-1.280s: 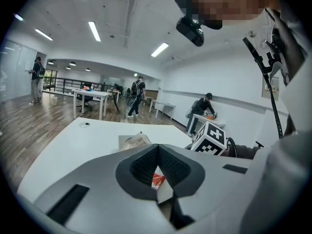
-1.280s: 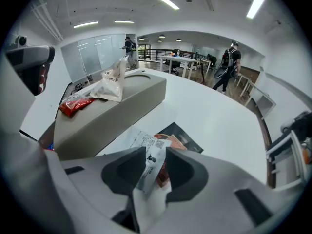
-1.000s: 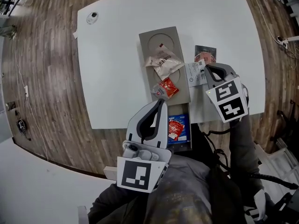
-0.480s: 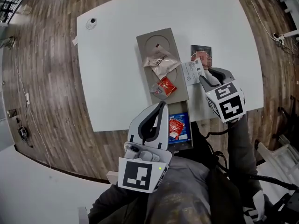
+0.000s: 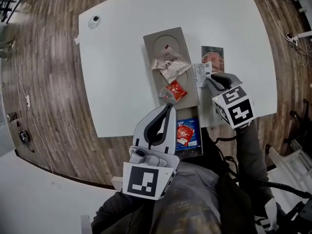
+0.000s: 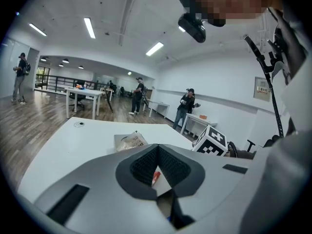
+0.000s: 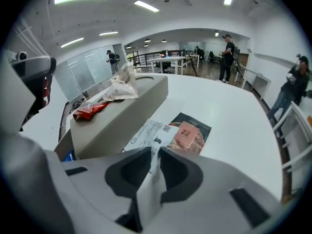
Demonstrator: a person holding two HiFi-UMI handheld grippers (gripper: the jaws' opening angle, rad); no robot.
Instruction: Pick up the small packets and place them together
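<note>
While the person's left claw (image 5: 168, 109) hung nearest, over the near edge of the white worktop (image 5: 117, 82), its jaws were clenched tip to tip with nothing between them. It pointed away toward a long grey box (image 5: 161, 37) that lay on the worktop. Just right of that claw, an open compartment (image 5: 189, 153) at the box's near end held a blue packet (image 5: 191, 129), and a red-and-white packet (image 5: 182, 134) lay on top of it.

A little farther off and to the right, the right claw (image 5: 209, 79) tilted steeply down beside the box. Its jaws had just been closing, and they were clamped on the near end of a white printed packet (image 5: 200, 75). This packet lay on the worktop just right of the box. Its far right edge met a dark packet (image 5: 213, 56) with a reddish picture, which lay flat on the worktop; whether the two overlapped could not be told.

On top of the box, a small red packet (image 5: 175, 90) sat at the near end. Beyond it, a crumpled beige packet (image 5: 169, 65) lay across a round recess. A second round recess (image 5: 165, 44) showed at the far end.

Farthest away, near the far left corner of the worktop, sat a small round object (image 5: 94, 20), well apart from everything else. A wooden floor (image 5: 44, 91) lay all around.
</note>
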